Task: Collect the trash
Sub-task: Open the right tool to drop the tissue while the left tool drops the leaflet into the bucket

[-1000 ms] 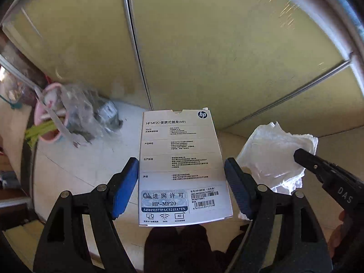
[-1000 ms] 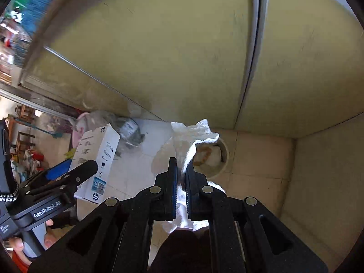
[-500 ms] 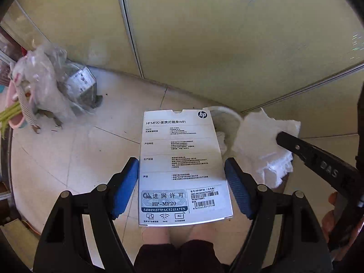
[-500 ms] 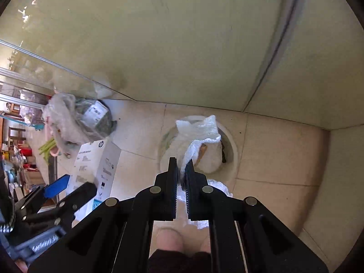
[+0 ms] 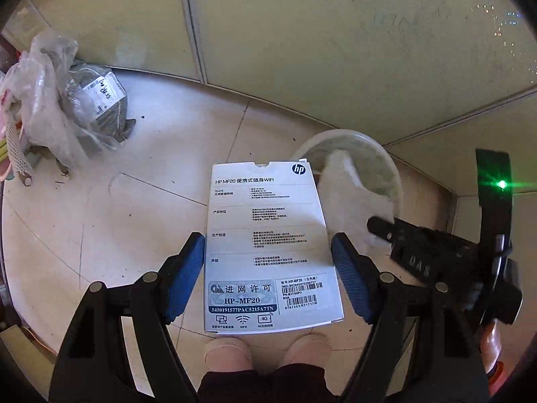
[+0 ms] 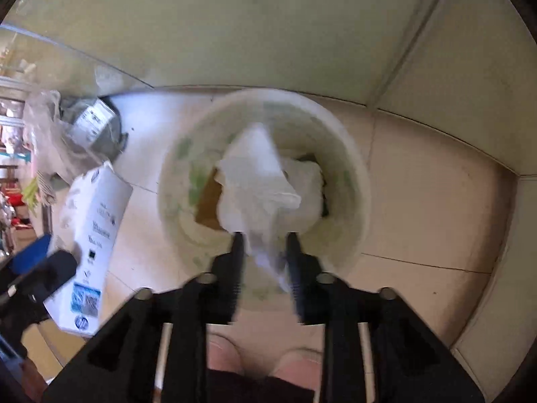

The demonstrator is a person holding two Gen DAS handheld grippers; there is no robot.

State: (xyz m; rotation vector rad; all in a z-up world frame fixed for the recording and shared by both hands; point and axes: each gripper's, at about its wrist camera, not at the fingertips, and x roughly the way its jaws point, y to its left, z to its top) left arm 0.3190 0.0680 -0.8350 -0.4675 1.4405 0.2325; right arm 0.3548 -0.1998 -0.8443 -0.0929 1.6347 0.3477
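Above the round bin, the right gripper had just been opening, freeing crumpled tissue between its jaws. Beside the bin, the left gripper clamped a white box, probably dropped next.

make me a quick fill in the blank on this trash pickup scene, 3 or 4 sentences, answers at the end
1. The left gripper is closed on a white ____ printed with an hp logo.
2. The crumpled white tissue hangs over the round ____.
3. The right gripper has just been opening, and its jaws now stand ____ around the tissue.
4. The grey parcel lies on the floor against the ____.

Answers: box; bin; apart; wall
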